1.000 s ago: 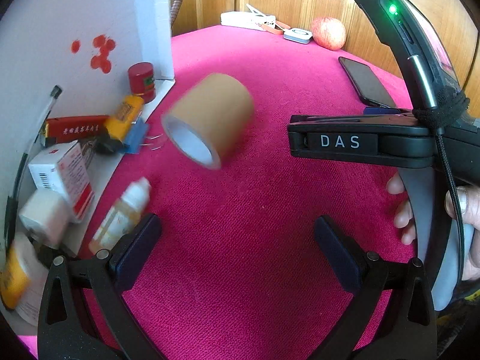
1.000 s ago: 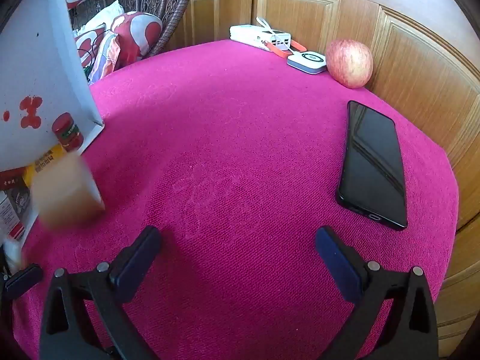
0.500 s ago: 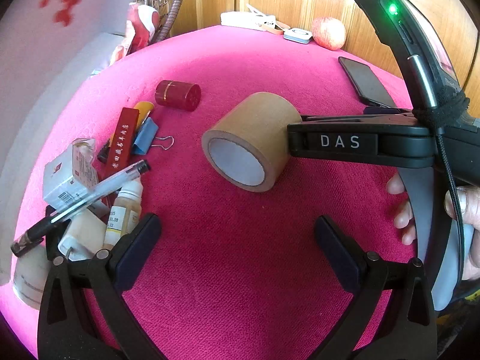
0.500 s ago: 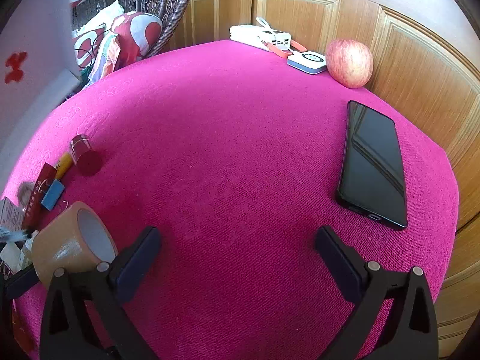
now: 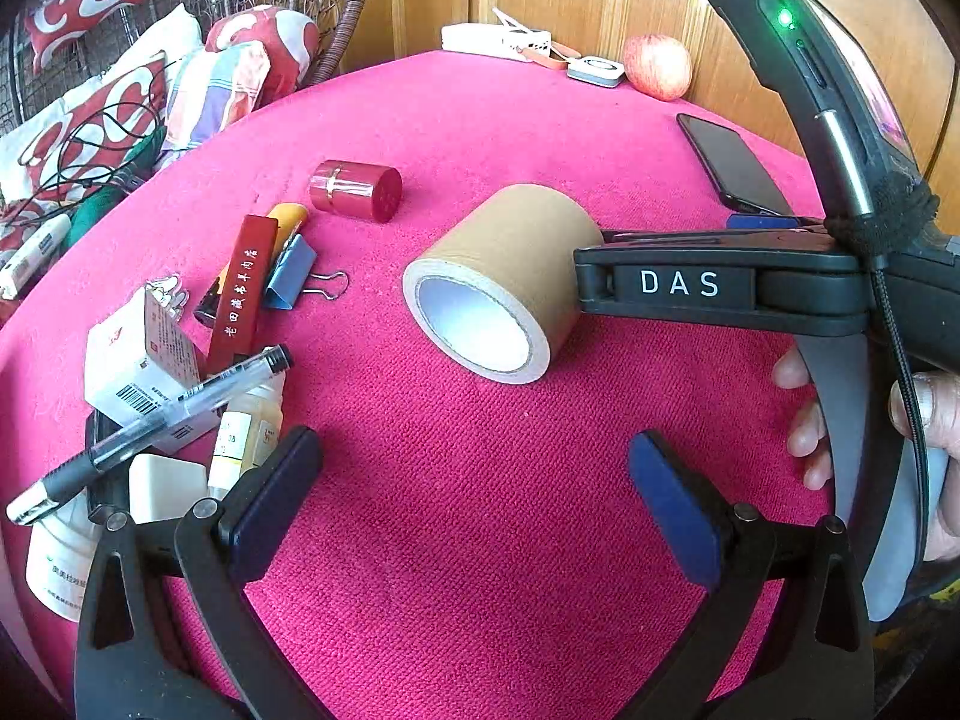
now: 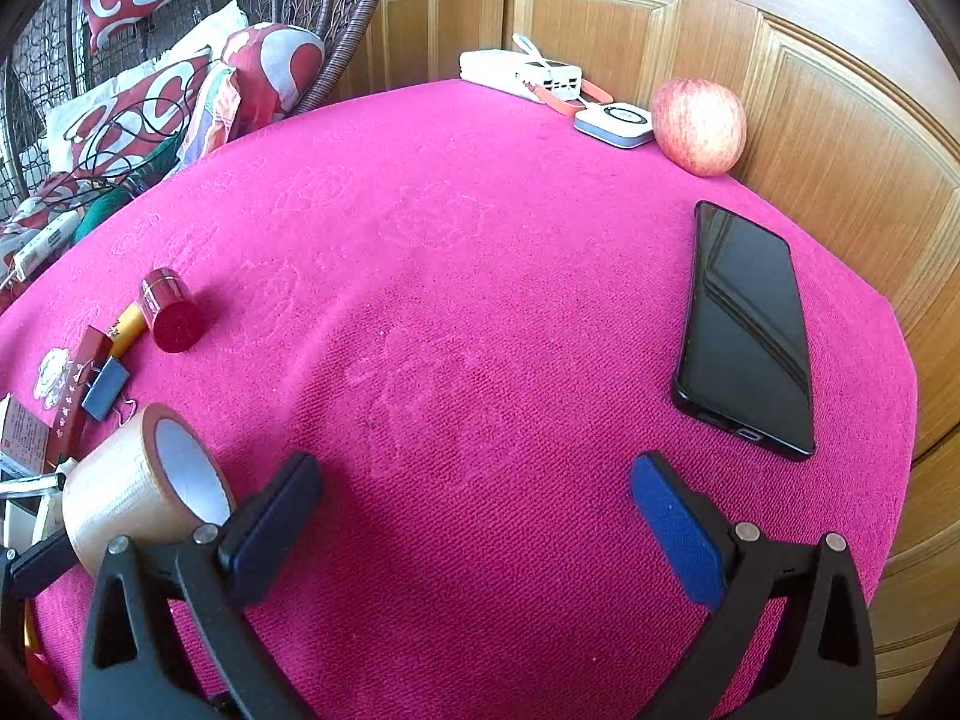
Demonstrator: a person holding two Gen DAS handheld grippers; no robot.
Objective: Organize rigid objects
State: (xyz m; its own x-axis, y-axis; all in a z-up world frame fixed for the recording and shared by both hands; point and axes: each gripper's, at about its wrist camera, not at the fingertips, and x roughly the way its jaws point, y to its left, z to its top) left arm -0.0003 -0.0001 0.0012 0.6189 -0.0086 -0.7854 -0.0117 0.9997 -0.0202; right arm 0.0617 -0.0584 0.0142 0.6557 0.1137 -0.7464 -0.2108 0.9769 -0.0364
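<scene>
A brown tape roll (image 5: 504,282) lies on its side on the pink cloth (image 5: 480,540), touching the side of one of my right gripper's fingers (image 5: 678,285). Left of it are a red cylinder (image 5: 357,189), a narrow red box (image 5: 240,294), a blue binder clip (image 5: 288,279), a pen (image 5: 156,420), a white carton (image 5: 138,366) and a small bottle (image 5: 249,426). My left gripper (image 5: 474,468) is open above bare cloth, nearer than the roll. My right gripper (image 6: 474,480) is open and holds nothing, with the tape roll (image 6: 138,492) just left of its left finger.
A black phone (image 6: 747,330) lies at the right near the wooden panel. An apple (image 6: 696,123), a small white device (image 6: 615,123) and a white power bank (image 6: 519,75) sit at the far edge. Cushions (image 6: 150,102) and cables fill a wicker chair beyond the left edge.
The white container with red marks has gone up and out of view, leaving its contents spread on the cloth. The tape roll rolled right and stopped against the right gripper.
</scene>
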